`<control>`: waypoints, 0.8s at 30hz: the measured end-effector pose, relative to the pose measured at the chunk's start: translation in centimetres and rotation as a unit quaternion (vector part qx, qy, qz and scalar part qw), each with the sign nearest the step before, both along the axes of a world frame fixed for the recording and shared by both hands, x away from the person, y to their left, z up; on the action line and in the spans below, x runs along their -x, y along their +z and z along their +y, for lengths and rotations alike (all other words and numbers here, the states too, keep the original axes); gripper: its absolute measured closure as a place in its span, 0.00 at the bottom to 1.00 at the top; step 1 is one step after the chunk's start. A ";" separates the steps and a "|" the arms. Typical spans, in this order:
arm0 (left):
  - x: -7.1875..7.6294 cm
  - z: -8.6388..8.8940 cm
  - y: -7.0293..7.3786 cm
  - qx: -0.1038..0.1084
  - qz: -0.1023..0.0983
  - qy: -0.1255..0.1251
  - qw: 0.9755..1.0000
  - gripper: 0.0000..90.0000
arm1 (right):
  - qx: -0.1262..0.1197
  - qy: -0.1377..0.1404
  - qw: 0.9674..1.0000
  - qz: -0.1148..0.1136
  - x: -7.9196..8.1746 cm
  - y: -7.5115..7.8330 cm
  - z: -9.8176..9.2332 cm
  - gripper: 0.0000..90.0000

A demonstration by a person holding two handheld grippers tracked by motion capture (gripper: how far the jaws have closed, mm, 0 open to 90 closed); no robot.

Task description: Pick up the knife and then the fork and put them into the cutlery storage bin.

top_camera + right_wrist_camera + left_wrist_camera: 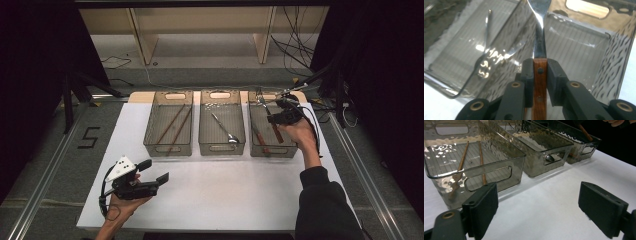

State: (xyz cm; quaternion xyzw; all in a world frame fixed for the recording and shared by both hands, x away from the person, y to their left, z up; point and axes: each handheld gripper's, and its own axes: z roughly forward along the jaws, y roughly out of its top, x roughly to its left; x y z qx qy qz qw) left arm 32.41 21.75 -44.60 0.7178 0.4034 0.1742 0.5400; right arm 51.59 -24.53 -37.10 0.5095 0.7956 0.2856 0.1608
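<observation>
A white board is laid over a grey floor-like surface between metal rails, and a black "5" is marked to its left. Pale wooden shelving legs and loose cables are seen beyond the far edge, and the sides of the room are lost in darkness. Three clear, smoky plastic bins are lined up along the far part of the board: chopsticks are held in the left bin, a spoon in the middle bin, and a wooden-handled utensil is lain in the right bin.

The fork is clamped between the jaws of the right gripper above the right bin. Its long axis is aligned with the gripper's jaws, and its metal end is pointed away from the hand, toward the far wall of the bin, in the right gripper view. A reddish-brown wooden handle with two dark rivets is shown, joined to a polished steel neck that widens toward the head; the tines are cut off by the top of that view.

The left gripper is held low over the near left part of the board, its jaws spread wide apart with nothing between them.
</observation>
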 end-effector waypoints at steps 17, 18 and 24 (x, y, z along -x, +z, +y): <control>0.0 0.0 0.0 0.000 0.001 0.000 1.000 0.17 | -0.002 -0.022 0.999 0.024 -0.2 -2.4 -0.6 0.86; 0.0 0.0 0.0 0.000 0.000 0.000 1.000 0.17 | -0.002 -0.021 0.999 0.024 -0.2 -2.5 -0.6 0.86; 0.0 0.0 0.0 -0.002 0.000 -0.001 1.000 0.17 | -0.004 -0.024 0.999 0.032 -0.3 -2.9 -0.4 0.86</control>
